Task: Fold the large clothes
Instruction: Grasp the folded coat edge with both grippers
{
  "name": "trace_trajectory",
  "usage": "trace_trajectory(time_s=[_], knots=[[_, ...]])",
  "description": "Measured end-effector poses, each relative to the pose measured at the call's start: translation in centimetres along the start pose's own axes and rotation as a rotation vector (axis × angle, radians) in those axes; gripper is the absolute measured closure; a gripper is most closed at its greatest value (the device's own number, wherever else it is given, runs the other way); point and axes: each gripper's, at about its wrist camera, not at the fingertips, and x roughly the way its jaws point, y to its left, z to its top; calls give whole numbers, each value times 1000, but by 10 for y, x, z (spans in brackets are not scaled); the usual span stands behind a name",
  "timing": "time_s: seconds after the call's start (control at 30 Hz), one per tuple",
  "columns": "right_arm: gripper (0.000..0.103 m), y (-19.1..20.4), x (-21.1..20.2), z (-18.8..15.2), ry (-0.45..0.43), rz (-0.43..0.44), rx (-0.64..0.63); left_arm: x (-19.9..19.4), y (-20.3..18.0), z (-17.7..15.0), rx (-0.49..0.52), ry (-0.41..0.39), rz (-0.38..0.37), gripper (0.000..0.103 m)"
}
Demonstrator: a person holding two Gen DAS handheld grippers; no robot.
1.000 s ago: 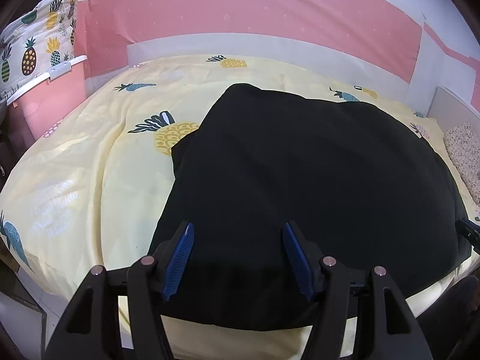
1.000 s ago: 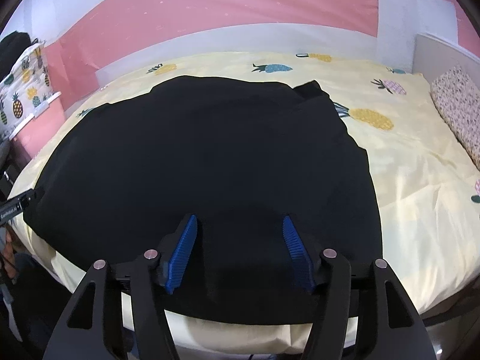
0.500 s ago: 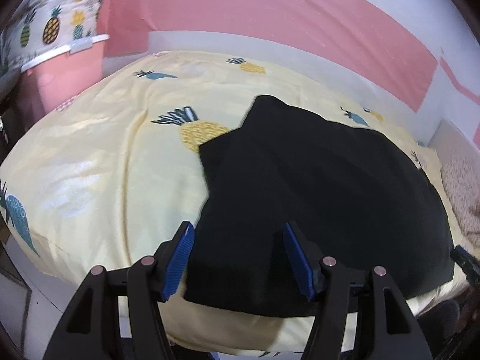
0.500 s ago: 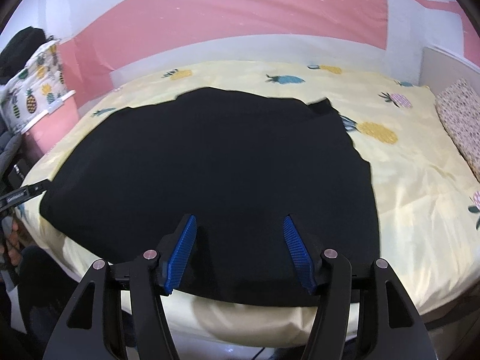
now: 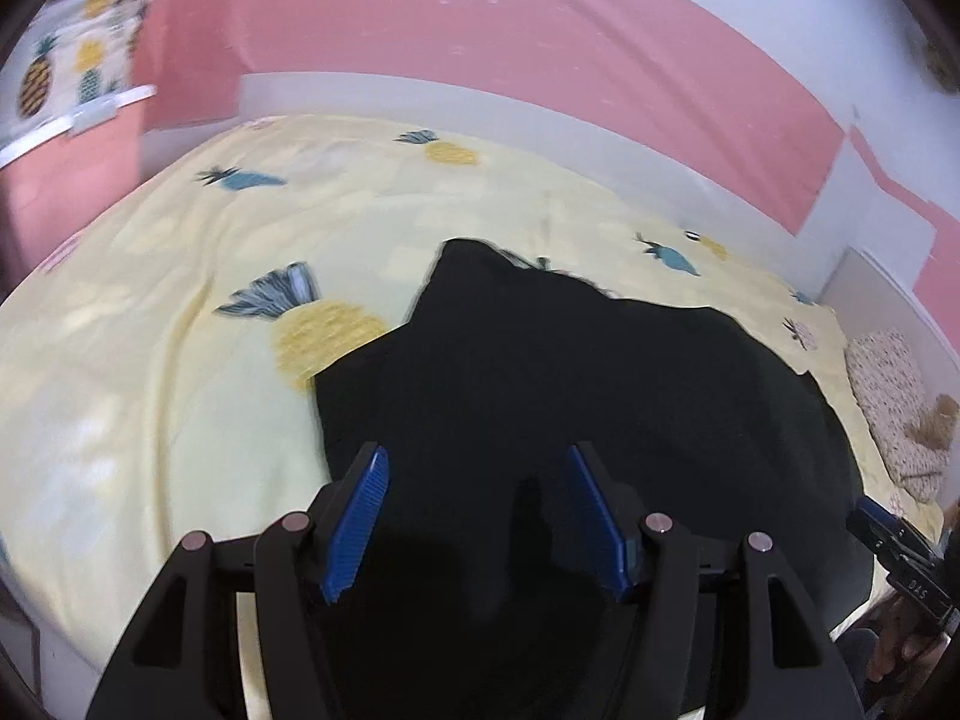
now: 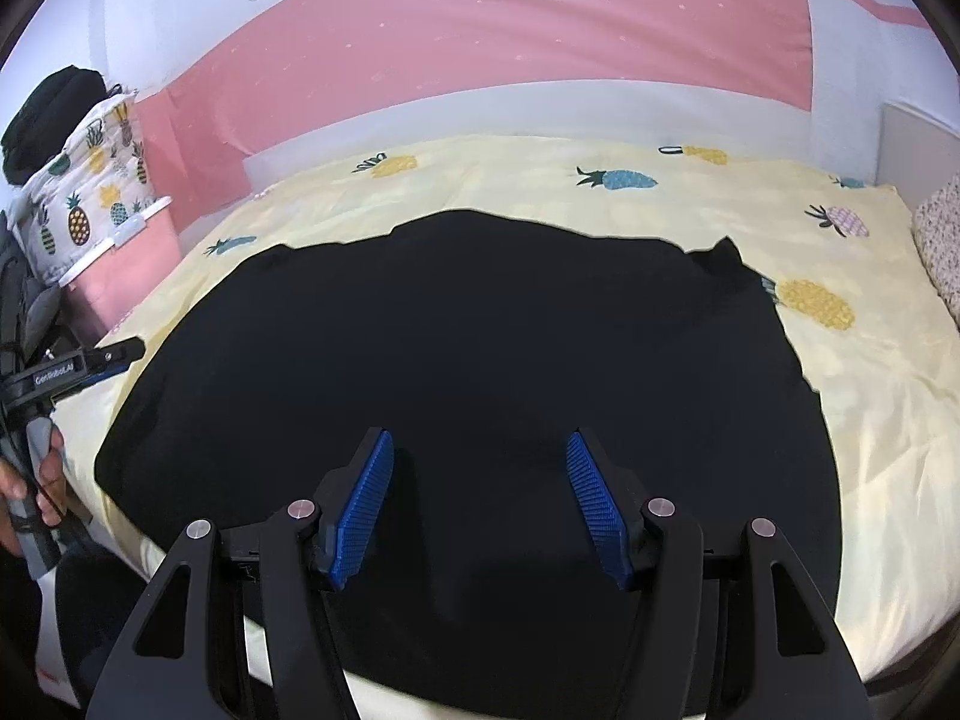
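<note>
Left gripper (image 5: 474, 516) hovers with blue pads wide apart and nothing between them, over the near-left part of the black garment (image 5: 600, 396). Right gripper (image 6: 480, 510) likewise gapes empty above the garment's near edge. Garment lies spread flat on the yellow pineapple-print bedsheet (image 6: 870, 420), pink wall (image 6: 510, 36) beyond.

The left tool (image 5: 474, 516) hangs with its blue pads wide apart over the near edge of a black garment (image 5: 600, 396) spread on the pineapple-print bed sheet (image 5: 180, 360).
</note>
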Motion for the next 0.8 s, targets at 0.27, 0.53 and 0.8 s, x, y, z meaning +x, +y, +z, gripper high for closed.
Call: trace_trajectory(time_s=[0.27,0.53,0.8], knots=[[54,-41,23,39,-19,-60,30,54,-48,44,113,23,-36,39],[75,-135,90,53,124,-185,210,133,-36,75,158,110,123,40],[92,-155,109,33,159,-183,254,152,-20,61,89,97,93,41]])
